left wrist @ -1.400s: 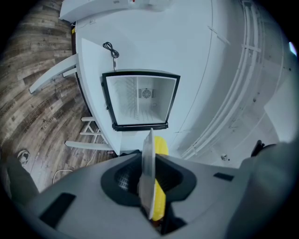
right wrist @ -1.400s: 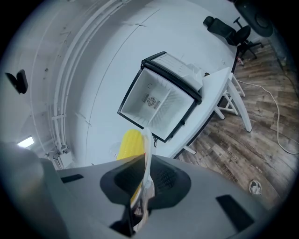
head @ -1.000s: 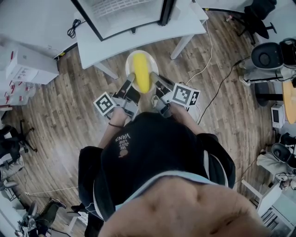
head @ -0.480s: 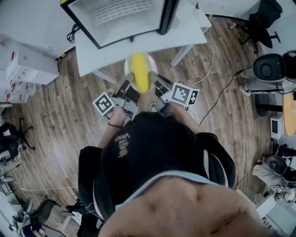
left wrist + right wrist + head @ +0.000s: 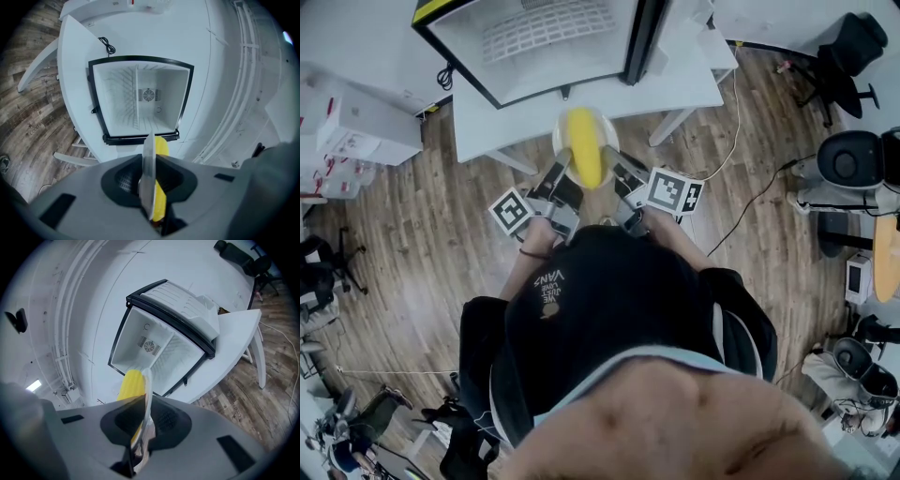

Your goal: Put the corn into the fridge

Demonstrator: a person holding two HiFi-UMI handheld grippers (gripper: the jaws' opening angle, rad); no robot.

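A yellow corn cob (image 5: 584, 145) lies on a white plate (image 5: 606, 130) held in front of me, over the front edge of the white table (image 5: 694, 84). My left gripper (image 5: 567, 167) is shut on the plate's left rim and my right gripper (image 5: 612, 161) on its right rim. In the left gripper view the plate (image 5: 148, 159) shows edge-on between the jaws, with the corn (image 5: 161, 147) to its right. The right gripper view shows the plate (image 5: 148, 399) edge-on too, the corn (image 5: 131, 384) on its left. The small fridge (image 5: 534, 37) stands open and empty on the table, straight ahead.
The fridge door (image 5: 652, 37) hangs open at the right. A black cable (image 5: 445, 75) lies on the table's left end. White boxes (image 5: 356, 122) stand on the left, and office chairs (image 5: 848, 42) and a floor cable (image 5: 750, 187) on the right.
Both grippers have carried the plate with the corn forward toward the fridge; table and fridge now sit lower and larger in the head view. The grip on the plate is unchanged.
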